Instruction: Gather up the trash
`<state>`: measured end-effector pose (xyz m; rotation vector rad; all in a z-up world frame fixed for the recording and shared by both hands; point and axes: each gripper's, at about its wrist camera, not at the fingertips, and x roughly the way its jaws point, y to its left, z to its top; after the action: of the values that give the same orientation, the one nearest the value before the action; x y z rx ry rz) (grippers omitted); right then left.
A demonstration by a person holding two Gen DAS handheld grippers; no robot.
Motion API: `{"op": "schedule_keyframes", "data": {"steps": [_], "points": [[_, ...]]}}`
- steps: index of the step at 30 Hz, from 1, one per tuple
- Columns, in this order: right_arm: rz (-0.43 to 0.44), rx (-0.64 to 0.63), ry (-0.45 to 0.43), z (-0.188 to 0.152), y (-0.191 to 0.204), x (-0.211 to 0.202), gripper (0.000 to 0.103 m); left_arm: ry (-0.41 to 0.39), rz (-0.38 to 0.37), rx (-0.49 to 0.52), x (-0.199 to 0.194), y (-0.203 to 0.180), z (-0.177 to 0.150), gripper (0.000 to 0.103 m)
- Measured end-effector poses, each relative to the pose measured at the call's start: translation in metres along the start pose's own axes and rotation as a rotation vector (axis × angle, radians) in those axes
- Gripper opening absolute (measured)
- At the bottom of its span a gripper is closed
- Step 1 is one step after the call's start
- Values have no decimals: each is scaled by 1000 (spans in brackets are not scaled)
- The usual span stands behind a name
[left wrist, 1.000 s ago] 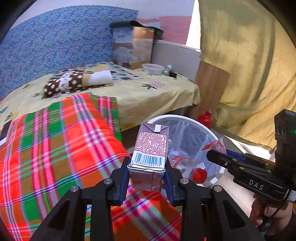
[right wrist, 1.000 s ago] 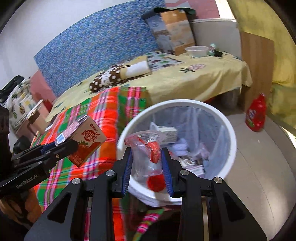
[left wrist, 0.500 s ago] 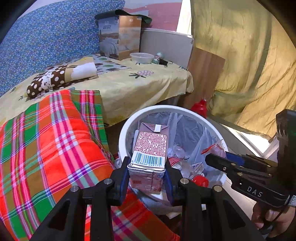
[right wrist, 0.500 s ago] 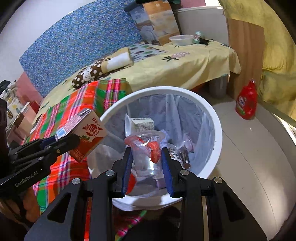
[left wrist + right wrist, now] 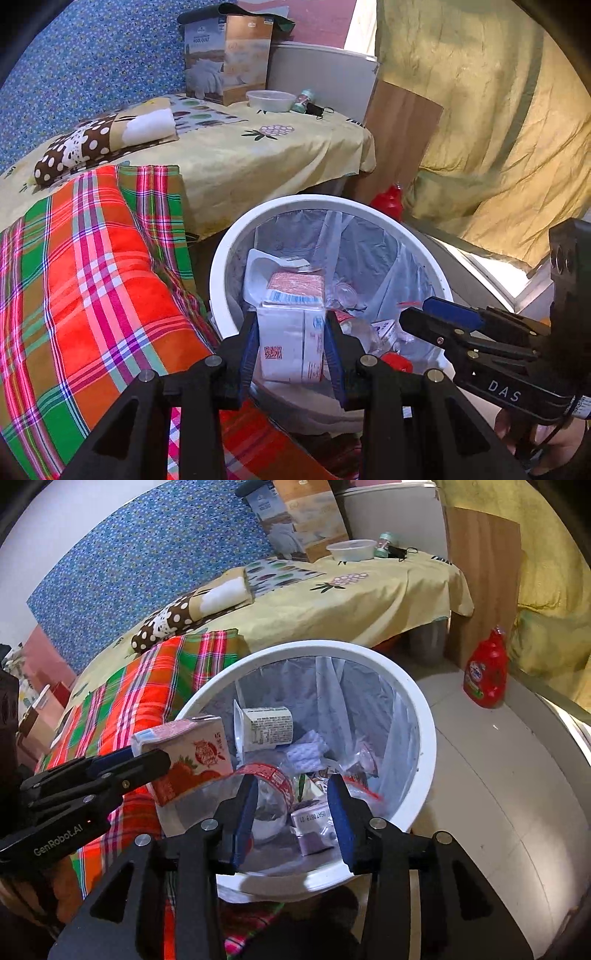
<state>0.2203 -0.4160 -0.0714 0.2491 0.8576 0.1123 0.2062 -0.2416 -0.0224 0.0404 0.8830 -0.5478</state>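
Note:
My left gripper [image 5: 290, 343] is shut on a pink and white drink carton [image 5: 291, 332] and holds it tilted over the near rim of the white trash bin [image 5: 221, 266]. The carton [image 5: 188, 755] and left gripper [image 5: 147, 760] also show in the right wrist view. My right gripper [image 5: 291, 812] is open over the bin [image 5: 424, 716]. A clear plastic cup with a red label [image 5: 267, 794] lies between its jaws, inside the bin, with no pad touching it. The bin, lined with a clear bag, holds several pieces of trash.
A bed with a plaid blanket [image 5: 92, 280] and yellow sheet [image 5: 258, 158] borders the bin on the left. A red detergent bottle [image 5: 485, 672] stands on the floor by a wooden board [image 5: 480, 583]. A box, bowl and small items sit at the bed's far end.
Both grippers moved over the bin. The left one tipped the carton forward. The right gripper opened and the plastic cup dropped from it into the bin.

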Motion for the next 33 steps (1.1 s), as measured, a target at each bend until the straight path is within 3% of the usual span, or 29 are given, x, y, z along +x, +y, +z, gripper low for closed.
{"op": "schedule_keyframes", "data": {"steps": [7, 33], "points": [[0, -10, -28, -1, 4, -11, 42, -38, -9, -15, -15, 0, 0, 44], [44, -127, -129, -29, 60, -62, 42, -110, 70, -55, -100, 4, -55, 47]]}}
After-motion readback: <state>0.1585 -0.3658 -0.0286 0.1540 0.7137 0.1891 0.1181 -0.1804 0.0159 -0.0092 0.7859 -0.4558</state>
